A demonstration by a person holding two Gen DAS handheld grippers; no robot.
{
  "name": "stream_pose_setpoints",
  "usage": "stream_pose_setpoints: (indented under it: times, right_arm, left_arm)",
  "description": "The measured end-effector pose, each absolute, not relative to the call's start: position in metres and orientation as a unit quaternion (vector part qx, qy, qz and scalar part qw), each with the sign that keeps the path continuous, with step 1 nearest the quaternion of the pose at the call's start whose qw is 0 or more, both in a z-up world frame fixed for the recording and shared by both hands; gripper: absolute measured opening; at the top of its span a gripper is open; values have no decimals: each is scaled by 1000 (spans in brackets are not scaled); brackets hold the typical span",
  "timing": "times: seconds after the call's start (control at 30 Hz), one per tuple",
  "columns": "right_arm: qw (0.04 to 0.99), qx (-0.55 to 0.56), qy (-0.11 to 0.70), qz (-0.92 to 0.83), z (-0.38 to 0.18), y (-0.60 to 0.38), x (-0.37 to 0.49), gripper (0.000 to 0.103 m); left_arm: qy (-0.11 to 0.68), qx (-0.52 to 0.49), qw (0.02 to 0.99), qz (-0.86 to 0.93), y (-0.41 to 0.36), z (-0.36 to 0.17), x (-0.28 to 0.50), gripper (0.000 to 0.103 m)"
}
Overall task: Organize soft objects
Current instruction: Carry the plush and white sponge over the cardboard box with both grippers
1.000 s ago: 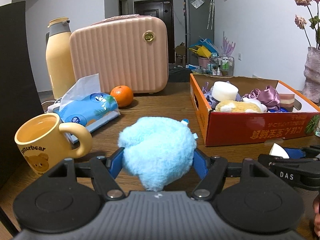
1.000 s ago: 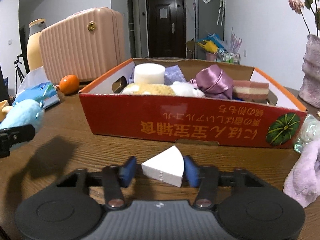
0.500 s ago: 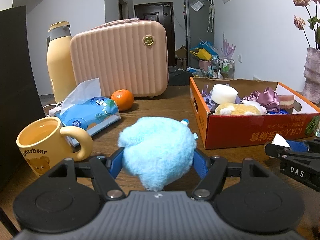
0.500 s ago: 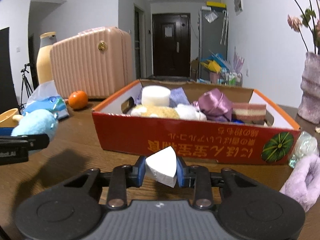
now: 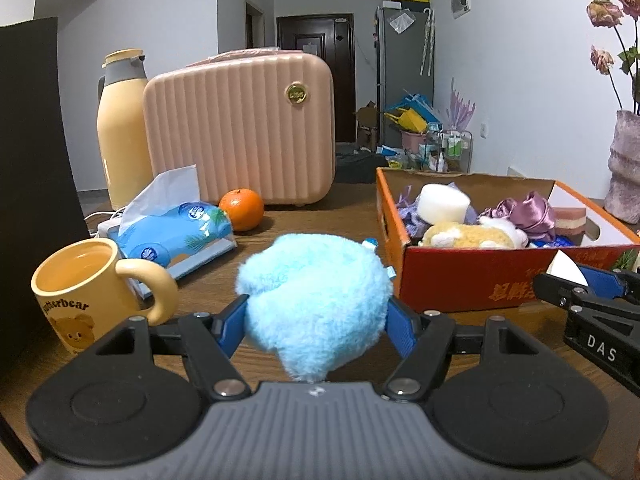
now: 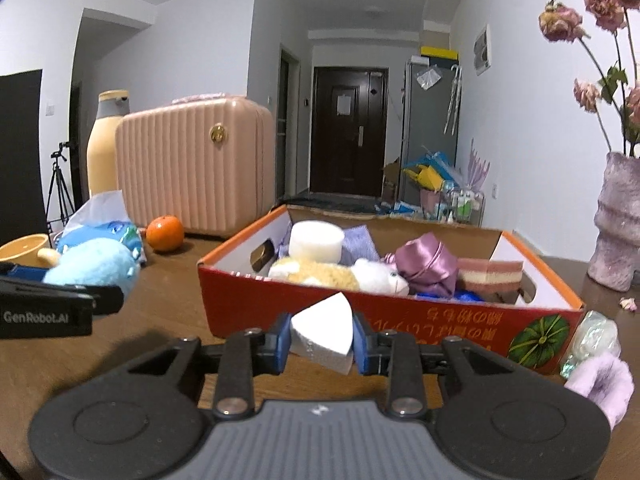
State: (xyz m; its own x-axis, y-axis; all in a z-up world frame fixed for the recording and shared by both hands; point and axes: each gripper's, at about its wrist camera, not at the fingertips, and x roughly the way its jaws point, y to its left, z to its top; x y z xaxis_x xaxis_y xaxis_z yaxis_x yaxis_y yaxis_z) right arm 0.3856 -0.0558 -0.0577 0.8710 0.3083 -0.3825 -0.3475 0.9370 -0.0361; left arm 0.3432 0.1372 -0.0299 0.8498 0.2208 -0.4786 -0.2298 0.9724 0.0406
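Right wrist view, white wedge sponge [image 6: 322,332] pinched in right hand-held gripper [image 6: 321,340], before red box [image 6: 400,316].

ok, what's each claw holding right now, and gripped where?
Left claw: blue plush ball, pinched across its sides. Right claw: white foam wedge, clamped on its two flat faces.

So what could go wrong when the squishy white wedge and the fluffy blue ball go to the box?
The right gripper pinches the white wedge by its lower part, so it might twist out. The box is already crowded, so the fluffy blue ball in the left gripper could roll off the pile. Its near wall could catch a low-carried toy.
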Motion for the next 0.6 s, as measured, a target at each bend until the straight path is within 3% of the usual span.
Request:
stream_pose_setpoints:
  times: [0.6]
  right_arm:
    - [976, -35, 154, 150, -45, -90, 404, 31]
  left_arm:
    - [222, -14, 969, 106, 89, -20, 361, 71]
